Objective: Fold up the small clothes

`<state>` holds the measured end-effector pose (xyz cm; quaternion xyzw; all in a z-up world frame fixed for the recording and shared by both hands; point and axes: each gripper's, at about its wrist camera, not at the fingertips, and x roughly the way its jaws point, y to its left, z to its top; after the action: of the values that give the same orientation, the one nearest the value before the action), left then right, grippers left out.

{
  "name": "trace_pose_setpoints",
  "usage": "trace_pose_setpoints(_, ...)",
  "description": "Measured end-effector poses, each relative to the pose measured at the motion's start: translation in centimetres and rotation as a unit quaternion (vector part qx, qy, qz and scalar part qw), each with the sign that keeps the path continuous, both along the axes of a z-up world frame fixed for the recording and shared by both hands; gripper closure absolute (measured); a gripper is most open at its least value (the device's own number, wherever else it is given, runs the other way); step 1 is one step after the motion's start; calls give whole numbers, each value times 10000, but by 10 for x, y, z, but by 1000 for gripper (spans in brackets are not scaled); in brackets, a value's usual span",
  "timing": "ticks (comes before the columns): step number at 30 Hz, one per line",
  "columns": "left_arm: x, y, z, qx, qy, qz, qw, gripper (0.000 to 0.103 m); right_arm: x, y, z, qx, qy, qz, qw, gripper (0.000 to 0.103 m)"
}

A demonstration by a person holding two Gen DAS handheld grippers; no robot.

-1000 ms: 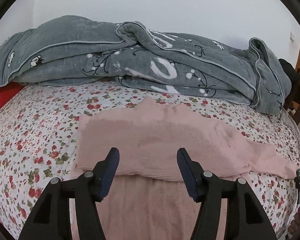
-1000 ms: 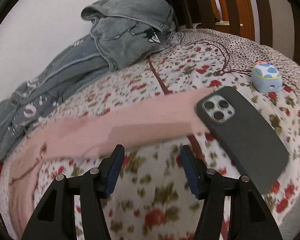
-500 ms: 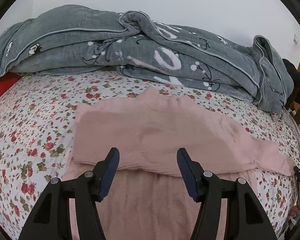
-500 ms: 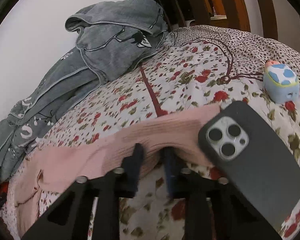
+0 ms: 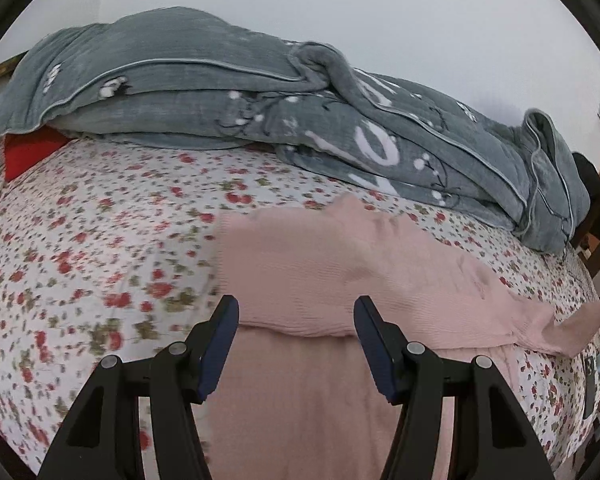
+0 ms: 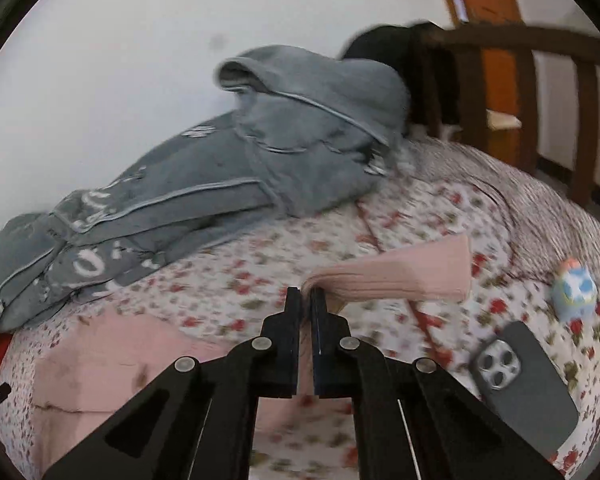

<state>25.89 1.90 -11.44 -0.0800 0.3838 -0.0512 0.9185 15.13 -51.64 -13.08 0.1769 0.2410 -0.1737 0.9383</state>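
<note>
A pink knit sweater [image 5: 324, 276] lies spread on the floral bedsheet [image 5: 100, 248], its left side already folded in over the body. The right gripper [image 6: 306, 300] is clamped on the cuff end of the right sleeve [image 6: 400, 276], which it holds raised off the sheet — the ribbed cuff sticks out to the right of the closed jaws. The left gripper [image 5: 296, 316] hovers low over the sweater's lower half with its jaws wide apart, gripping nothing.

The step in hand looks like the second sleeve fold: carrying the lifted sleeve across onto the torso. The next move would call for sweeping the right gripper toward the sweater's middle, laying the sleeve flat over the folded panel, and only then letting go. The soft knit may sag or twist, so the left gripper could pin the body against dragging.

A dark phone [image 6: 528, 388] and a small blue-and-white case [image 6: 574, 292] sit on the sheet near the right gripper — worth avoiding. A grey quilt [image 5: 260, 112] is heaped along the wall, well apart from the sweater.
</note>
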Motion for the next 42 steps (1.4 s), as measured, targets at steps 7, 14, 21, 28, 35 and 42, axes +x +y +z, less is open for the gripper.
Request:
trace_pose_setpoints(7, 5, 47, -6, -52, 177, 264, 9995, 45, 37, 87, 19, -260, -41, 634, 9976, 99)
trace_pose_setpoints(14, 19, 83, -25, 137, 433, 463, 9979, 45, 88, 185, 33, -483, -17, 1440, 9884, 99)
trace_pose_setpoints(21, 25, 116, -46, 26, 619, 579, 9964, 45, 137, 296, 12, -532, 193, 2339, 9706, 99)
trace_pose_setpoints(28, 26, 129, -65, 54, 792, 513, 9955, 45, 163, 389, -53, -593, 1073, 3274, 9369, 93)
trace_pose_setpoints(35, 30, 96, -63, -18, 705, -61, 9975, 45, 140, 336, -42, -32, 810, 3065, 9484, 59)
trace_pose_setpoints(42, 55, 38, -55, -524, 660, -760, 9935, 43, 100, 250, -35, -183, 688, 2267, 9714, 59)
